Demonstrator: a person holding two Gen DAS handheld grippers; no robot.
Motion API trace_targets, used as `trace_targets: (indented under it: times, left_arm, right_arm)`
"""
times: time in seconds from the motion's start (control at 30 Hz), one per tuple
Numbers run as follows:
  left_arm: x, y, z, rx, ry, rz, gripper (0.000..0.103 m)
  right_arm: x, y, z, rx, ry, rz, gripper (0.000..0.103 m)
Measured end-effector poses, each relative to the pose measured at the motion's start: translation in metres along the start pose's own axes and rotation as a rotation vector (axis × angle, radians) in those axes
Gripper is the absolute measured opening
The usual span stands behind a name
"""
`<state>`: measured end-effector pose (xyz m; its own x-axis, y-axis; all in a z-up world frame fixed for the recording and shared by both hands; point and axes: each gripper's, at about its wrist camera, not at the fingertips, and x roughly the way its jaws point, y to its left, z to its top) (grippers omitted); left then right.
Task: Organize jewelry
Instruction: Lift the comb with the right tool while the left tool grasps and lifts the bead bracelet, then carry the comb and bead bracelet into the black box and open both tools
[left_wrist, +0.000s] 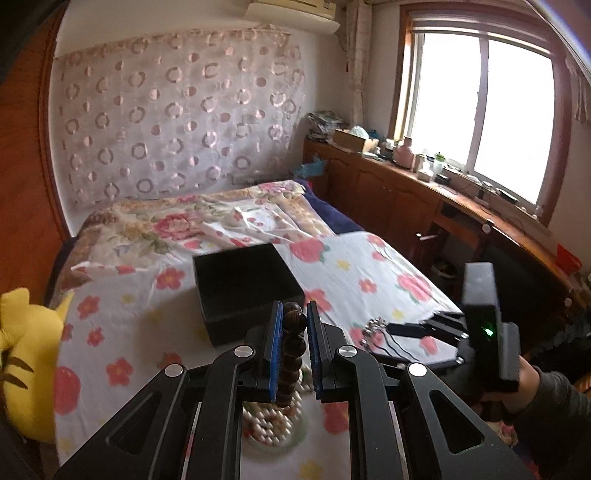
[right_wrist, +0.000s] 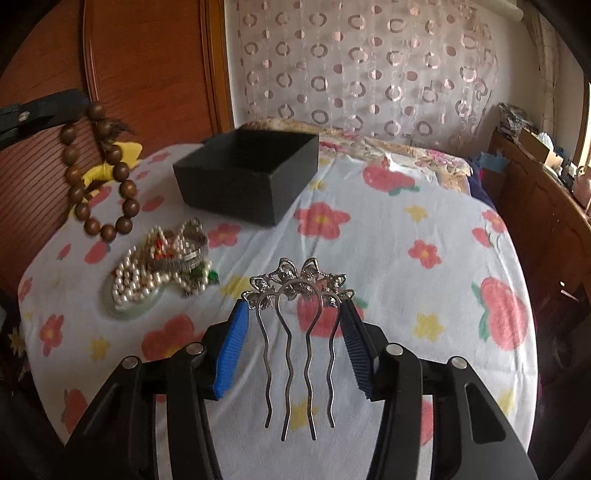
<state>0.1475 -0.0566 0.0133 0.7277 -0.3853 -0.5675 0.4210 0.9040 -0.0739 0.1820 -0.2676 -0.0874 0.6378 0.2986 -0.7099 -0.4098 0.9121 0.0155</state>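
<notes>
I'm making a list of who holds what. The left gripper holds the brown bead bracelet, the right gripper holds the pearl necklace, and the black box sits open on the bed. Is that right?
Not quite. The right gripper holds the silver hair comb, as the right wrist view shows. The pearl necklace lies in the jewelry pile on the flowered sheet. The left gripper does hold the brown bead bracelet, and the black box is open.
</notes>
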Motion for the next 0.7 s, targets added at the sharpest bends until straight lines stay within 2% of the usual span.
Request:
trace_targets:
  times: [0.4,0.7]
  left_arm:
    - [0.046,0.037,0.041,-0.026,0.023,0.081,0.012]
    - [0.082,0.058,0.06,-0.035,0.034,0.081,0.012]
  right_arm:
    - [-0.009,0.003,0.054,-0.016,-0.092,0.022,0.054]
    - [0.007,0.007,0.083,-0.054,-0.108,0.045,0.054]
